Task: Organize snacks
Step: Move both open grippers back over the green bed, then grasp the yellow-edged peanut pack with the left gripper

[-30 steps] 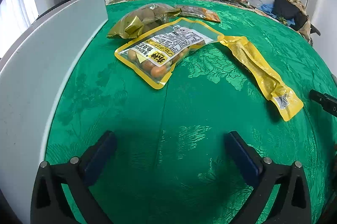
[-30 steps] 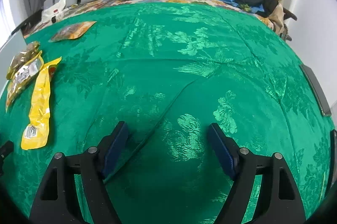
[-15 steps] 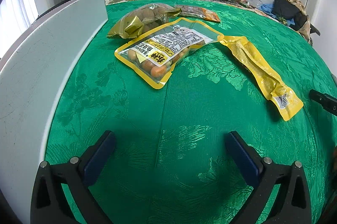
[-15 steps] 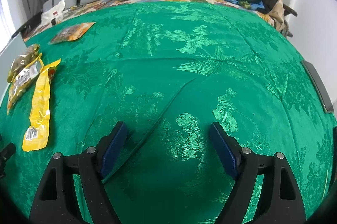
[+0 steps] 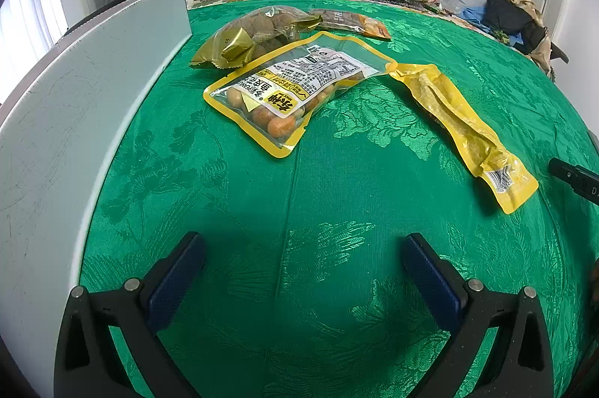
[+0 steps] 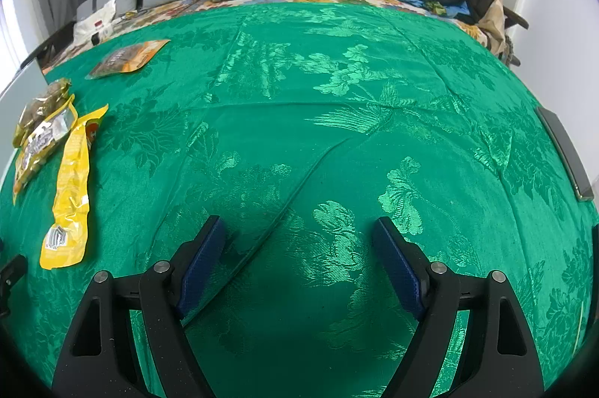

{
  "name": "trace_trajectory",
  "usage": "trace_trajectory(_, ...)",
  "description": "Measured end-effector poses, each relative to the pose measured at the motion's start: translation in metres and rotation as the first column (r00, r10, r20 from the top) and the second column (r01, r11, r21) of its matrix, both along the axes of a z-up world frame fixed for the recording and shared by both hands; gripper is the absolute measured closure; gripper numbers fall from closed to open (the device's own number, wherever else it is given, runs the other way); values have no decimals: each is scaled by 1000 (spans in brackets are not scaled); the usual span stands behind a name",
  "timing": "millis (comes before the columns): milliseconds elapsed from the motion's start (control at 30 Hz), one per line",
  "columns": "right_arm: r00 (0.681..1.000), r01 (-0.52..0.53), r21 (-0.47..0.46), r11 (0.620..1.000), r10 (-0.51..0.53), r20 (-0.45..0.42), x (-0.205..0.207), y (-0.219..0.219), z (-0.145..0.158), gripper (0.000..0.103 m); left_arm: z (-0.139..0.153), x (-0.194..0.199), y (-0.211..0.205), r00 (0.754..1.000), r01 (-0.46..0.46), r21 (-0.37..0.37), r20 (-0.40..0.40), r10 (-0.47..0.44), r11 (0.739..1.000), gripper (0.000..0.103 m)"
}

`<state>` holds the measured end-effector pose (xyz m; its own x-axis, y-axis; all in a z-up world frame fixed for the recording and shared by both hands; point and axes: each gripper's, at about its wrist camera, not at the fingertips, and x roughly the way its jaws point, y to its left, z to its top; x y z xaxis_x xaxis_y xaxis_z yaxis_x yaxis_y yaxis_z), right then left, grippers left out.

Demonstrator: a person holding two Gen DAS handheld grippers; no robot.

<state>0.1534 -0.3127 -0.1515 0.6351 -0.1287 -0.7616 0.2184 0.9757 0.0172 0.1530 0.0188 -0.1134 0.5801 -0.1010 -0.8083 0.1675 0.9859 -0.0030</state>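
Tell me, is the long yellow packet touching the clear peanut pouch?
Touching: in the left wrist view, the long yellow packet's top end meets the peanut pouch's corner.

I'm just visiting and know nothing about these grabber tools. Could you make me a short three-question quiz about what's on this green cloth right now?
1. True or false: the left gripper is closed on a packet.
2. How many snack packets lie on the green cloth? A) two B) four C) six
3. Fill in: the clear packet with the yellow border partly overlaps the ___ packet behind it.

Key:
1. False. Both it and the right gripper are open and empty.
2. B: the clear packet, the gold packet, the long yellow packet and the orange packet.
3. Gold.
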Motion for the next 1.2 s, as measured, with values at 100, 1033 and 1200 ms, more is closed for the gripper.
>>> trace_trajectory(100,1000,0,1,1000,0,0,0,0,0,19,0,0,0,1000,0,0,0,0,1000,0)
trace_trajectory(1033,1000,0,1,1000,0,0,0,-1,0,18,16,156,-30,917,324,35,-257,-305,946,39)
trace_trajectory(1200,1000,-1,1,1000,1,0,1,-1,0,18,15,103,-16,948,181,36,-271,-165,983,41)
